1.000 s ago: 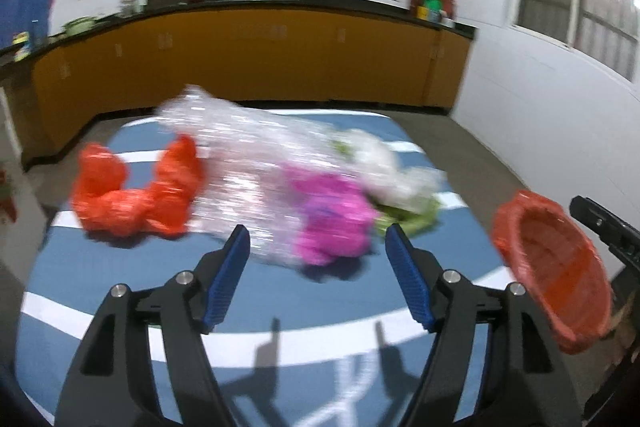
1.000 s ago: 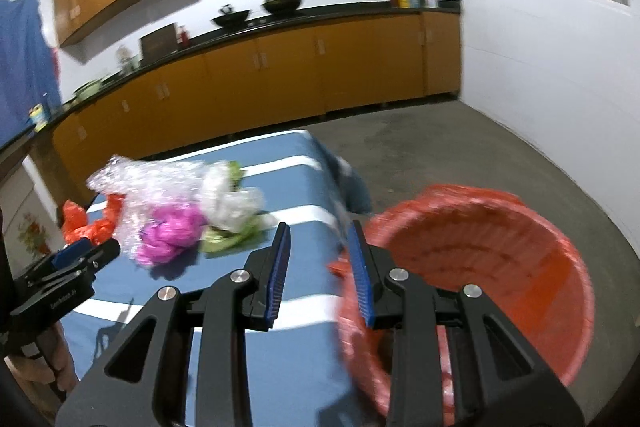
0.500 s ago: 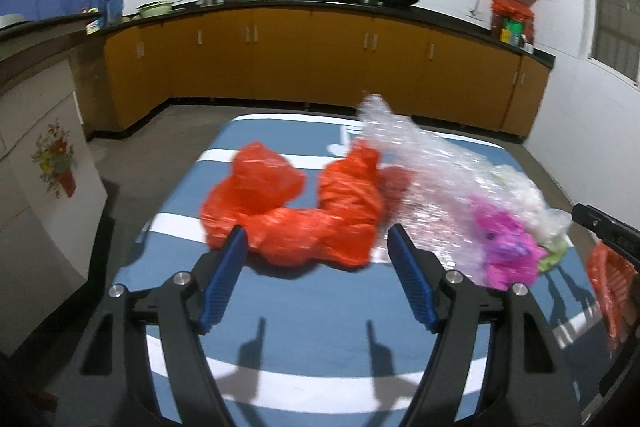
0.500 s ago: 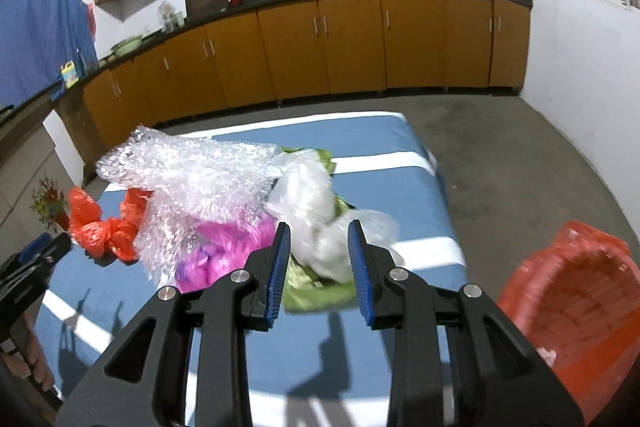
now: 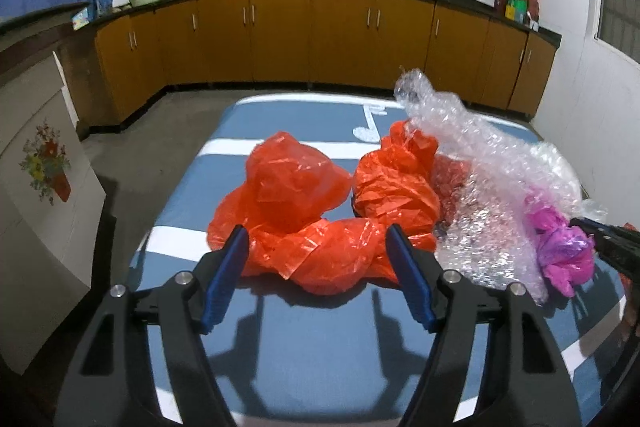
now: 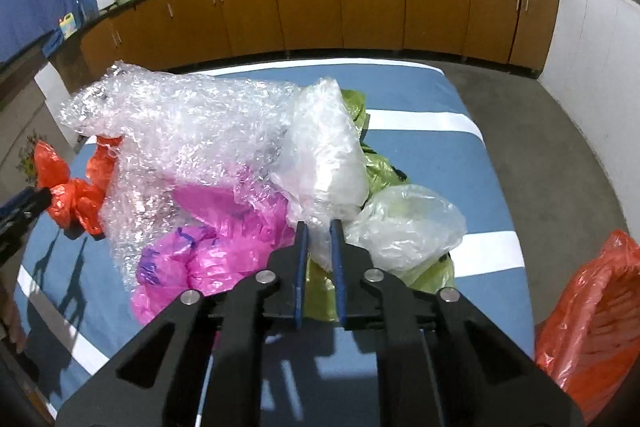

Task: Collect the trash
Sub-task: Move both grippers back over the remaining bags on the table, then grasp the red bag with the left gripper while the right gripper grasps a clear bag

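Crumpled orange plastic bag (image 5: 320,215) lies on the blue striped table (image 5: 304,343) dead ahead of your left tongs (image 5: 318,247), spread wide, long axis crosswise. Your right tongs (image 6: 319,227), nearly closed, nip the clear plastic bag (image 6: 332,163); orange-lined bin (image 6: 596,315) sits right.

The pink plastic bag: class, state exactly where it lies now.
In the right wrist view, the pink plastic bag lies on the blue striped table, partly under the bubble wrap, just left of the right hand-held gripper.
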